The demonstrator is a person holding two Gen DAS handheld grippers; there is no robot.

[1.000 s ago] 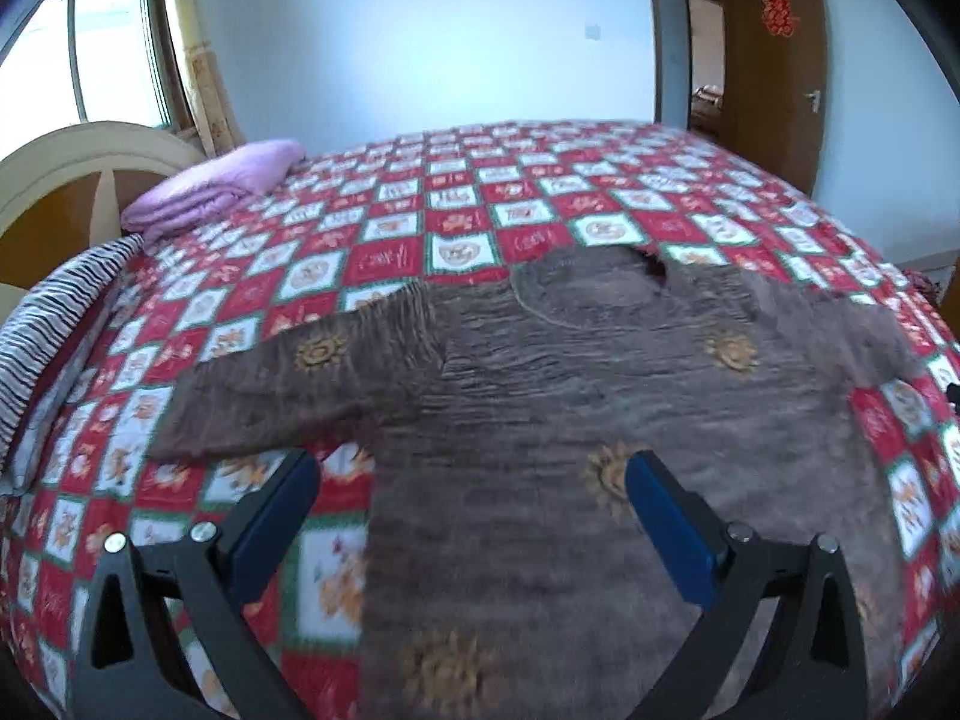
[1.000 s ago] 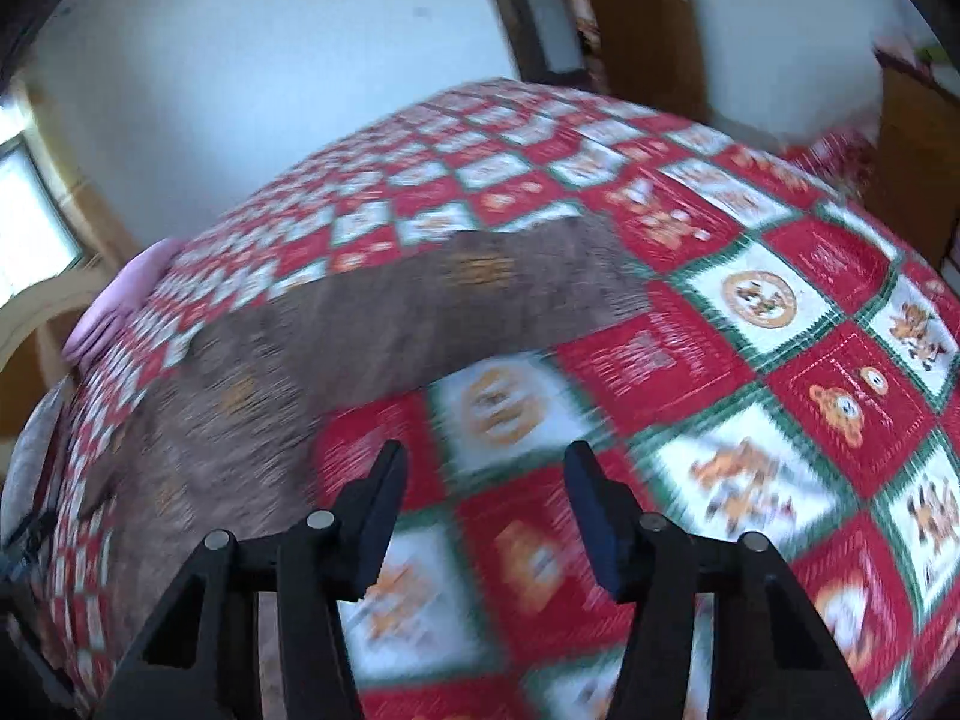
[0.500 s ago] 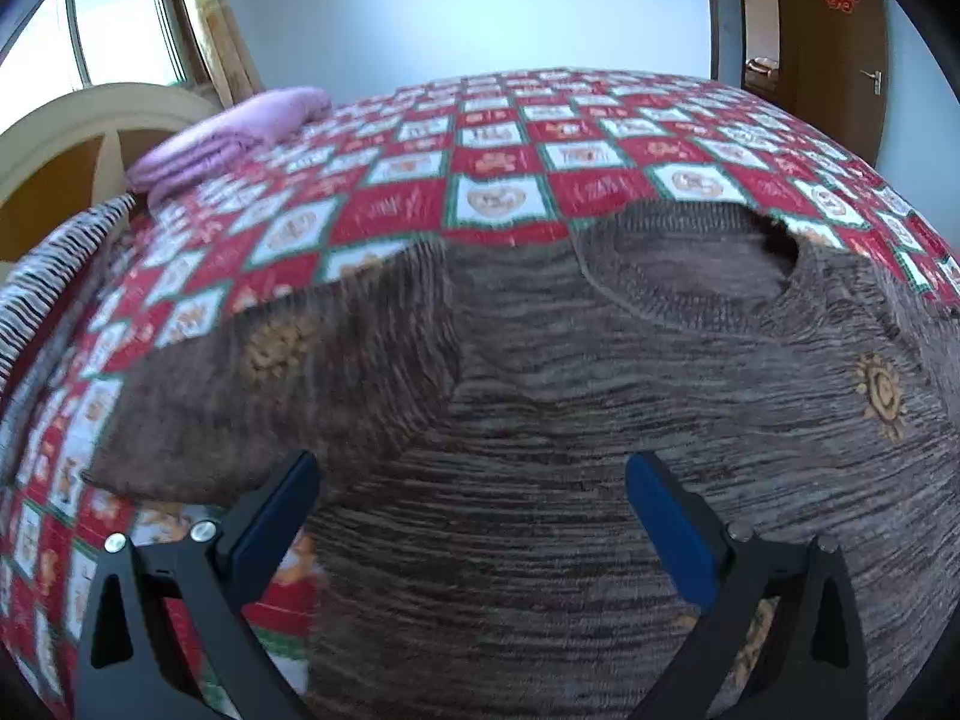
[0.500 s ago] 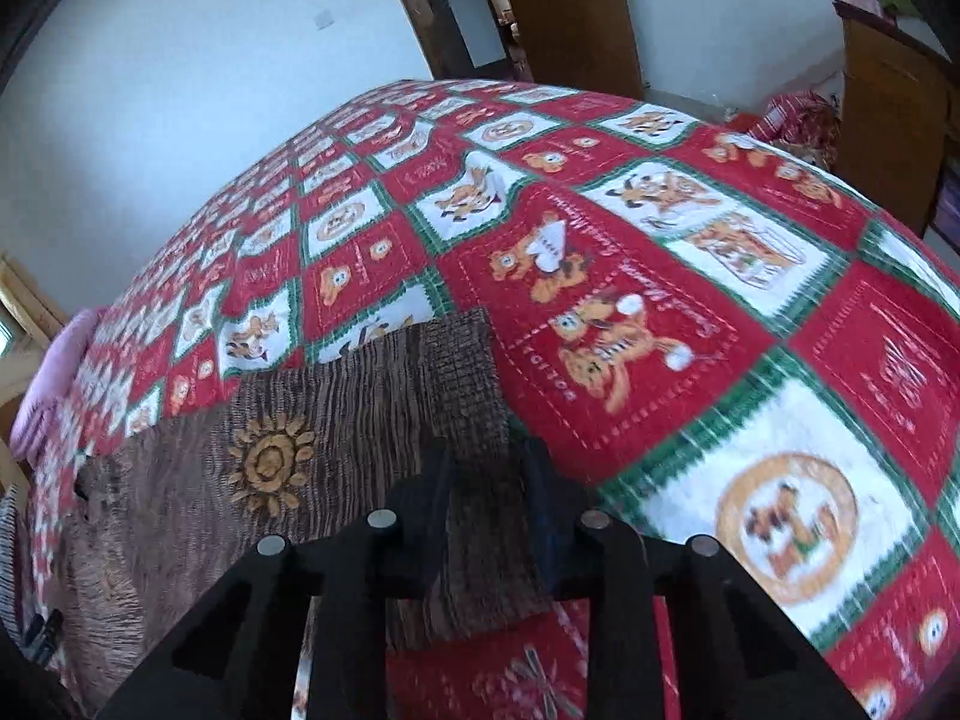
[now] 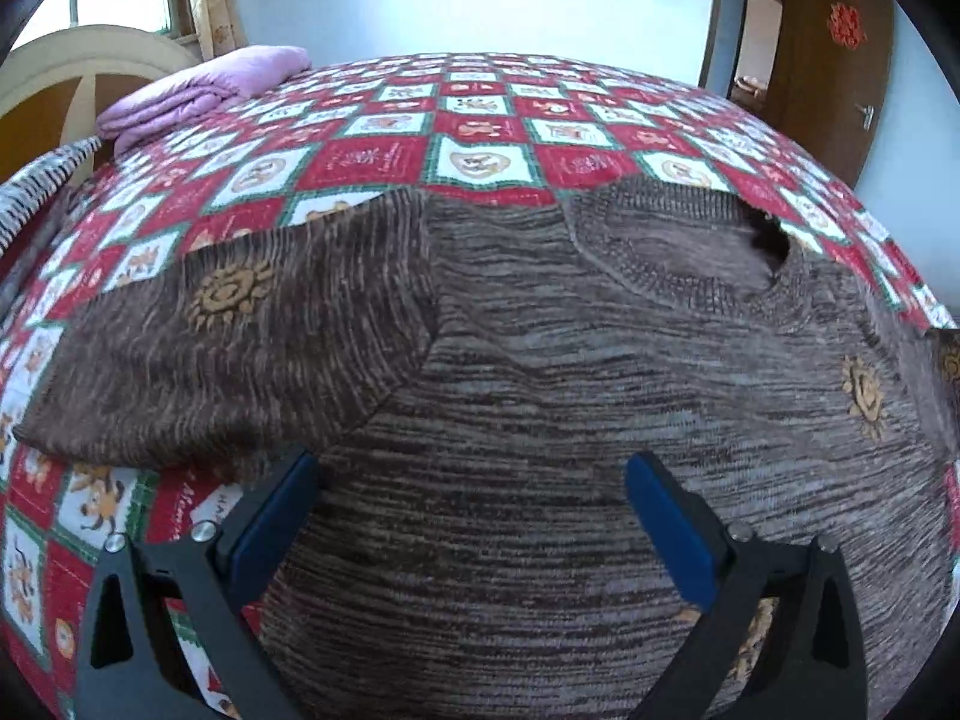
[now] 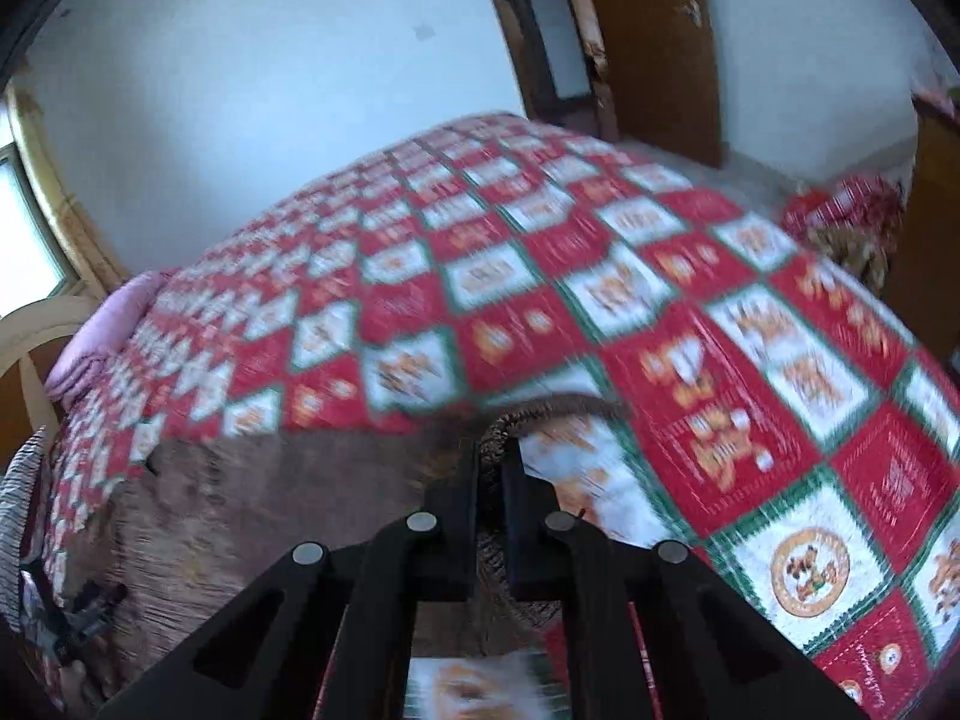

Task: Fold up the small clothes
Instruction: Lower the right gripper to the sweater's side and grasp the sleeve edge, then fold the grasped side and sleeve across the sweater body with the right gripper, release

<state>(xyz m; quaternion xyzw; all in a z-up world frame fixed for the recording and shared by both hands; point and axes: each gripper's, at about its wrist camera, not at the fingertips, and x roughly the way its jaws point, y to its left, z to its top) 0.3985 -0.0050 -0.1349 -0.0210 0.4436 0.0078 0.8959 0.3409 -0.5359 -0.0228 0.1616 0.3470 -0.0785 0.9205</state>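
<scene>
A small brown knit sweater [image 5: 540,372] with gold sun motifs lies flat on the bed, neck hole toward the far side, its left sleeve [image 5: 228,348] spread out to the left. My left gripper [image 5: 471,480] is open, its blue pads low over the sweater's body near the left armpit. In the right wrist view my right gripper [image 6: 492,468] is shut on the cuff of the sweater's right sleeve [image 6: 540,414] and holds it lifted off the bedspread. The sweater body [image 6: 240,510] shows blurred at lower left.
The bed has a red, white and green checked bedspread [image 5: 480,120]. A folded pink blanket [image 5: 198,90] and a striped pillow [image 5: 36,192] lie at its far left by the headboard. A wooden door [image 5: 834,60] stands at the right, with a cabinet [image 6: 924,228].
My right gripper closed on the right sleeve cuff and has lifted it. My left gripper moved in lower over the sweater and stayed open.
</scene>
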